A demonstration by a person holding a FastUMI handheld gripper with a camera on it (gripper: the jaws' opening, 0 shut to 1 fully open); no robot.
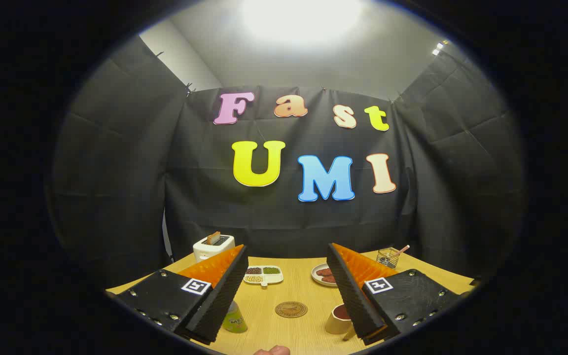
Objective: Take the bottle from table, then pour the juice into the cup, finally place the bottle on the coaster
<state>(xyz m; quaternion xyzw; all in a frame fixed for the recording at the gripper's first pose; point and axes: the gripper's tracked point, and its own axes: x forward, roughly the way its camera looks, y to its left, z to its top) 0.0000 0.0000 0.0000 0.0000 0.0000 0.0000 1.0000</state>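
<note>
Tongs (286, 296) held spread wide above the near part of the tabletop (294, 330), nothing between the fingers. Left finger (215, 301) partly covering a small green bottle (234, 318), seen just under and beside its tip, standing upright as far as could be told; cap hidden by the finger. Right finger (355, 301) overlapping the rim of a pale cup (338, 320) with a dark inside, liquid level too dim to judge. Round brown coaster (291, 309) lying flat between the two fingers and slightly ahead, bare, apart from both bottle and cup. Small glimpse of a fingertip-like shape (272, 350) at the very near edge, too little shown to tell more.

Farther out: a divided dish (263, 274) with seeds or beans in its compartments, a plate (324, 274) with reddish pieces beside the right finger, a white toaster (213, 245) with a slice standing in it toward the back left, a wire basket (388, 256) with a pinkish stick toward the back right.

Judged as the opening step, bottle not yet grasped. Risks from here: bottle small and sitting off to the left of the gap, so a straight descent likely to knock it over with the left finger rather than straddle it. Cup close by on the other side, liable to be clipped by the right finger during any sideways shift. A high or shallow pinch on a tapered bottle likely to slip once tilted for pouring.
</note>
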